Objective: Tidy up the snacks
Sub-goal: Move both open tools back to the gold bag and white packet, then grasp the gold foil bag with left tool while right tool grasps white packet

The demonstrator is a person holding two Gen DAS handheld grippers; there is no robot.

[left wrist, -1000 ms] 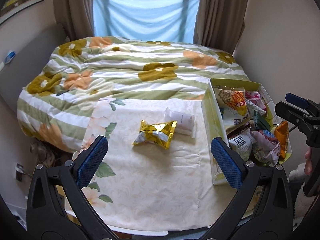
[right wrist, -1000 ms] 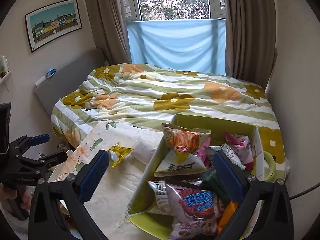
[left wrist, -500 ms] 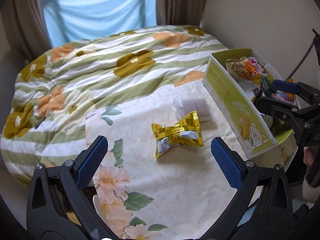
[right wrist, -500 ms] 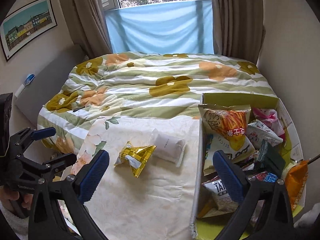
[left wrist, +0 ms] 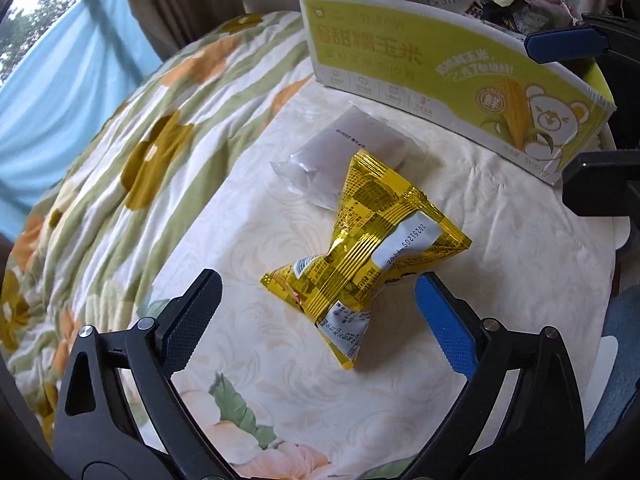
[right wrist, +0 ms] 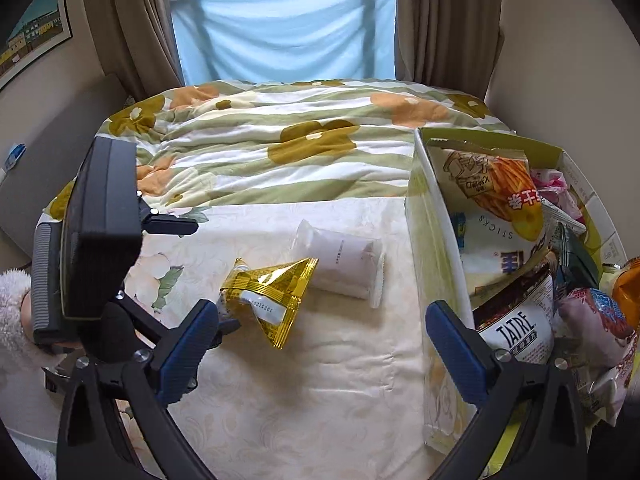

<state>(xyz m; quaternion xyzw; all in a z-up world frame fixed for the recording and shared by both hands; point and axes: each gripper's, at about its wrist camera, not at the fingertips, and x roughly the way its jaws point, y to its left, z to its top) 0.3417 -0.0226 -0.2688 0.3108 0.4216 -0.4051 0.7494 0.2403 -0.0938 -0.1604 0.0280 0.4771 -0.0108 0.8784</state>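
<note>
The left tongs (left wrist: pixel 316 312) are spread wide, one finger on either side of the gold snack packet (left wrist: pixel 362 248), without apparent contact. The packet lies on the cream cloth (left wrist: pixel 460 360) covering the bed, overlapping a white packet (left wrist: pixel 348 148). The right tongs (right wrist: pixel 320 344) are spread, empty, above the cloth beside the green snack box (right wrist: pixel 424 216), which holds many bags.

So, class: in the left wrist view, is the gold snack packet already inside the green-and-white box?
No: the gold snack packet lies on the cream cloth outside the green-and-white box, between the open left gripper's fingers.
</note>
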